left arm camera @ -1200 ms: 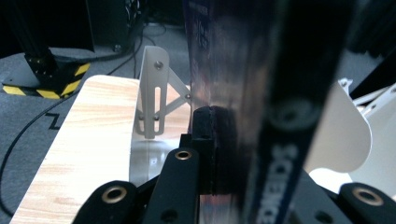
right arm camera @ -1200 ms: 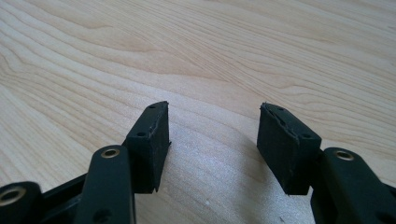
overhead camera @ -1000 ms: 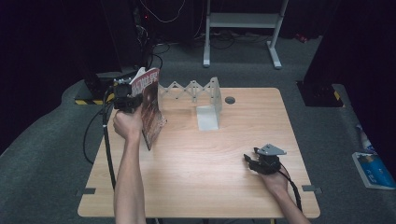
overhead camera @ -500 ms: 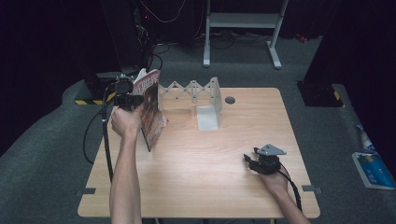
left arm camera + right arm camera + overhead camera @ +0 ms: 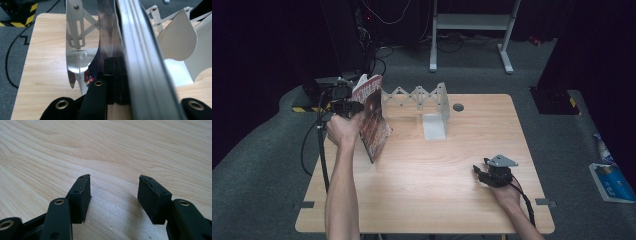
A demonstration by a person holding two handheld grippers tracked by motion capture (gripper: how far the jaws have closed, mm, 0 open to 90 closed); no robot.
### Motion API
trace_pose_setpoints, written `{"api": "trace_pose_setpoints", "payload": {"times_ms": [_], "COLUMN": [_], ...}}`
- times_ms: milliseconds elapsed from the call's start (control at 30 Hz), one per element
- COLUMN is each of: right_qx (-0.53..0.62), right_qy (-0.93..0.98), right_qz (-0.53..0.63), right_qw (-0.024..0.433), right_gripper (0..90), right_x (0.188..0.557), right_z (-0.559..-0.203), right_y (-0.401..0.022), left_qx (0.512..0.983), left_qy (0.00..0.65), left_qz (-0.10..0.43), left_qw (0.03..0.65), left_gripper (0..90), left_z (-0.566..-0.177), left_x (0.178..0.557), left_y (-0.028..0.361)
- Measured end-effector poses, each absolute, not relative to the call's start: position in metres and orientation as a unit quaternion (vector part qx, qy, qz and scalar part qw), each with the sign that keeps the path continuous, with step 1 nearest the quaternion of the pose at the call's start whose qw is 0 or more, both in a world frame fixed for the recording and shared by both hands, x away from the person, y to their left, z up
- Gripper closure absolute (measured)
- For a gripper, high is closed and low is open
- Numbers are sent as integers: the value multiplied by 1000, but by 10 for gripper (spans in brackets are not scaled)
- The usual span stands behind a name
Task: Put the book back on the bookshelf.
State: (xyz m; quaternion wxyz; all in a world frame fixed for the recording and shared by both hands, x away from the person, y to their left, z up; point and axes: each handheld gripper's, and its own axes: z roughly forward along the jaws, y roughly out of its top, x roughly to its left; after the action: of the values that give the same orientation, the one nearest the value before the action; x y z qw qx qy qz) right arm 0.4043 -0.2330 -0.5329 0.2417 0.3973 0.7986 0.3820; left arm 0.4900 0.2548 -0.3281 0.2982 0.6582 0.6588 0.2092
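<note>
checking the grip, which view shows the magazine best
The high view: the whole magazine stands upright on the table, clamped by the left gripper. The left gripper view gives just its edge-on pages. The right gripper view looks at bare wood.

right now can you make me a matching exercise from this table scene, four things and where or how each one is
Things:
1. magazine
2. right gripper
3. white folding rack
4. left gripper

States:
A. jaws open, nothing between them, low over the bare wood
B. held upright on edge near the table's left side
C. stands at the far edge of the table
D. jaws shut on the magazine

Pairs: 1-B, 2-A, 3-C, 4-D
</note>
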Motion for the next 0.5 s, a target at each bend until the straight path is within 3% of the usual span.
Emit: {"api": "trace_pose_setpoints", "payload": {"times_ms": [500], "right_qx": [399], "right_qy": [798], "right_qz": [382], "right_qw": [242], "right_gripper": [443], "right_x": [404], "right_z": [-533], "right_y": [-233], "left_qx": [632], "left_qy": [657], "left_qz": [244], "left_qw": [331], "left_gripper": [839], "left_z": [-331], "left_x": [484], "left_y": [259]}}
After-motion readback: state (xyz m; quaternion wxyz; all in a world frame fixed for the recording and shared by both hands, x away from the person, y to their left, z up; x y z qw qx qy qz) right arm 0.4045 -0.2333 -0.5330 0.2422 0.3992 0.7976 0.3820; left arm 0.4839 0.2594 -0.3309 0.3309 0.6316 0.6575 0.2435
